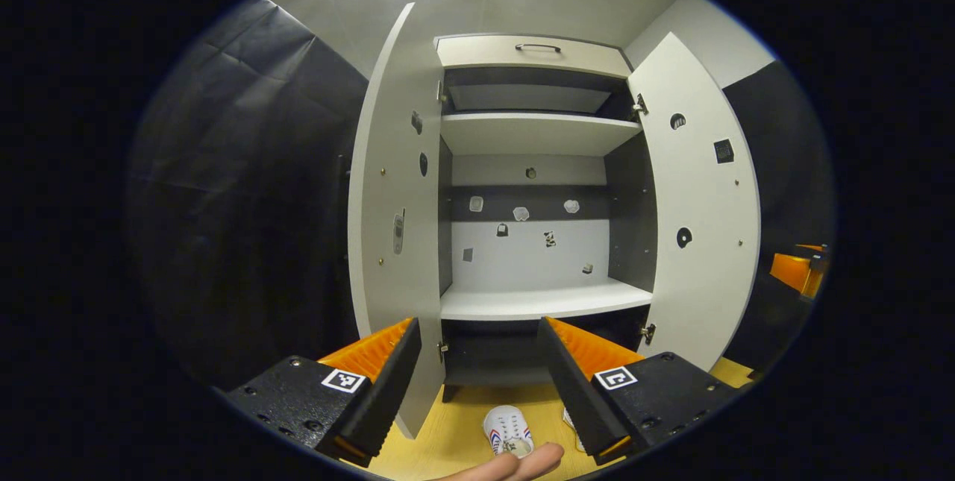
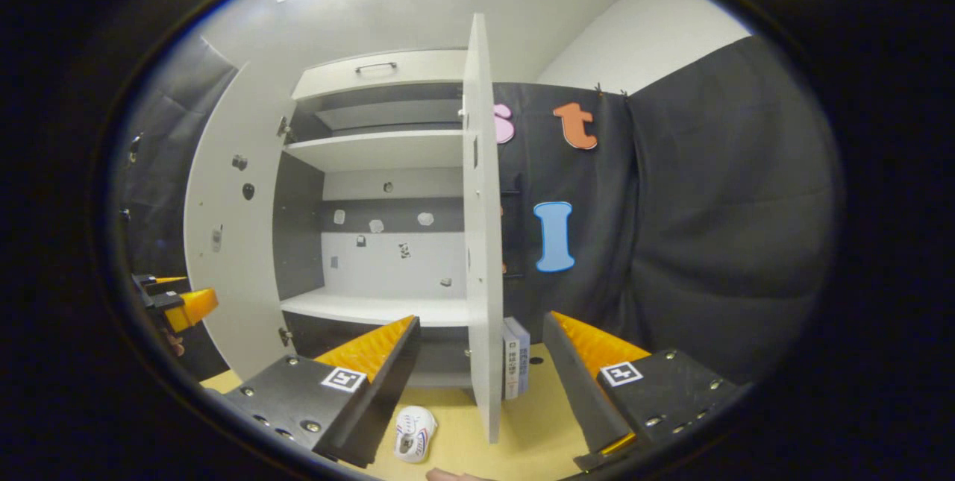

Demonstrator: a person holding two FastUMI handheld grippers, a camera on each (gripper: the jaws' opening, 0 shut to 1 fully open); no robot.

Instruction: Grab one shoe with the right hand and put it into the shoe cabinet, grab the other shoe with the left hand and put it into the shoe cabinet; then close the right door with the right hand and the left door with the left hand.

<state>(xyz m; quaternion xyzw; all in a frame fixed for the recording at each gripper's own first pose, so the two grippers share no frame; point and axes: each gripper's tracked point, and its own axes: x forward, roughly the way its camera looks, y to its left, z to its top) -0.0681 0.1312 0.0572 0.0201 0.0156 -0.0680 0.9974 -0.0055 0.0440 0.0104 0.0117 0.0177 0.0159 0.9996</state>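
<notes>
A white shoe with striped sides lies on the wooden floor in front of the open shoe cabinet; a sliver of a second shoe peeks from behind my finger. My left gripper hovers above them, open and holding nothing, facing the lower shelf. In the right gripper view, a white shoe lies below my right gripper, which is open and holds nothing. The left door and right door both stand wide open. The right door's edge runs between my right fingers.
A person's fingertips reach in at the bottom edge near the shoe. A box-like white item stands on the floor just right of the right door. The other gripper shows at the far left, beside the left door.
</notes>
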